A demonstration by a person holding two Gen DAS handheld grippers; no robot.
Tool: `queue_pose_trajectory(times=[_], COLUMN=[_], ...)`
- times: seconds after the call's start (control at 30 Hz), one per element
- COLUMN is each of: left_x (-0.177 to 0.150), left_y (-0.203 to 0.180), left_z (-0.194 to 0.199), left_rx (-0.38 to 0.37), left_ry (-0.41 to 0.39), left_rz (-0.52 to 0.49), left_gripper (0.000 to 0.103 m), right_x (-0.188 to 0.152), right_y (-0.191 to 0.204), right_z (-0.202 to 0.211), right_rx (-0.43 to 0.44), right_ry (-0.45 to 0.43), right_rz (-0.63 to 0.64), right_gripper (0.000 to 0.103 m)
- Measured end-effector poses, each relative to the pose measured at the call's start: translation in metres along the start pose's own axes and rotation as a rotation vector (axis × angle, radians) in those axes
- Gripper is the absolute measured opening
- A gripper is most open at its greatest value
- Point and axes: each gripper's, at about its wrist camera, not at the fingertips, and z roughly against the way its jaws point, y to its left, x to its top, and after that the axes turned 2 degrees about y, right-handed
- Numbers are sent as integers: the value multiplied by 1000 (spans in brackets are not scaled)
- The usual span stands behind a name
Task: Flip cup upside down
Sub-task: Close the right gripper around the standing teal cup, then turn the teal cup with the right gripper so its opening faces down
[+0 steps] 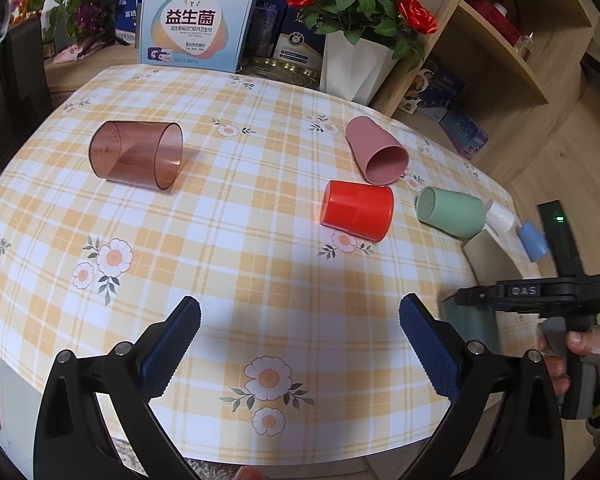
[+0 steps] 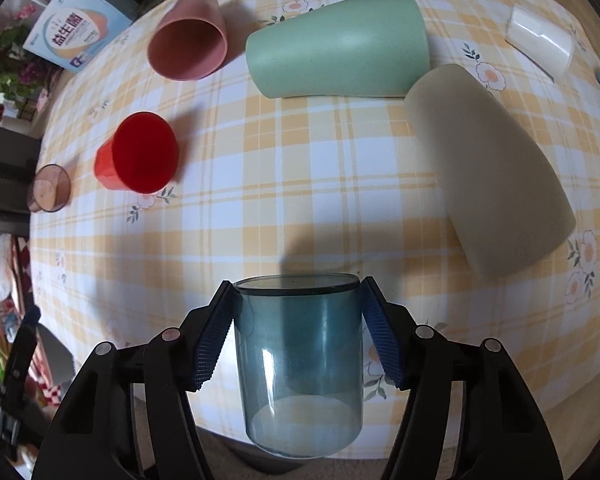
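My right gripper (image 2: 298,320) is shut on a clear blue cup (image 2: 300,364) and holds it over the table's near edge, its flat end pointing away from me. The cup and gripper also show in the left wrist view (image 1: 472,320) at the right. My left gripper (image 1: 300,324) is open and empty above the checked tablecloth (image 1: 220,240). Lying on their sides are a clear brown cup (image 1: 138,155), a red cup (image 1: 358,210), a pink cup (image 1: 376,156), a green cup (image 1: 450,212) and a beige cup (image 2: 488,168).
A white cup (image 2: 540,42) and a blue cup (image 1: 532,240) lie near the table's right edge. A printed box (image 1: 196,26), a white vase of red roses (image 1: 360,64) and wooden shelves (image 1: 500,60) stand behind the table.
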Motion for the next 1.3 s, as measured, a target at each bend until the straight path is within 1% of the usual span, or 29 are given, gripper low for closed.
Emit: queue_pose_trajectory(times=[0.13, 0.3, 0.5, 0.63, 0.77, 0.9, 0.97, 1.07, 1.3], left_x=[-4, -7, -11, -13, -14, -14, -13, -12, -11], left_y=[-2, -7, -19, -26, -31, -31, -29, -27, -24], left_z=[-1, 3, 6, 8, 8, 9, 9, 10, 9], left_rx=[40, 43, 34, 25, 23, 27, 33, 40, 44], left_ry=[8, 7, 0, -3, -2, -5, -8, -15, -13], left_rz=[-6, -14, -32, -44, -55, -58, -53, -49, -46], left_gripper=[97, 97, 97, 97, 97, 97, 97, 97, 97], right_x=[-19, -51, -88, -102, -104, -98, -92, -86, -80], right_y=[-4, -9, -25, -30, -28, -23, -20, -16, -11], right_z=[14, 35, 54, 62, 67, 68, 67, 66, 58], right_rx=[18, 20, 59, 41, -4, -54, -96, -124, -171], right_ry=[-76, -190, -271, -315, -355, -385, -397, -404, -372], right_rz=[21, 75, 93, 96, 125, 154, 167, 179, 189], right_gripper=[62, 62, 62, 61, 61, 61, 61, 61, 61])
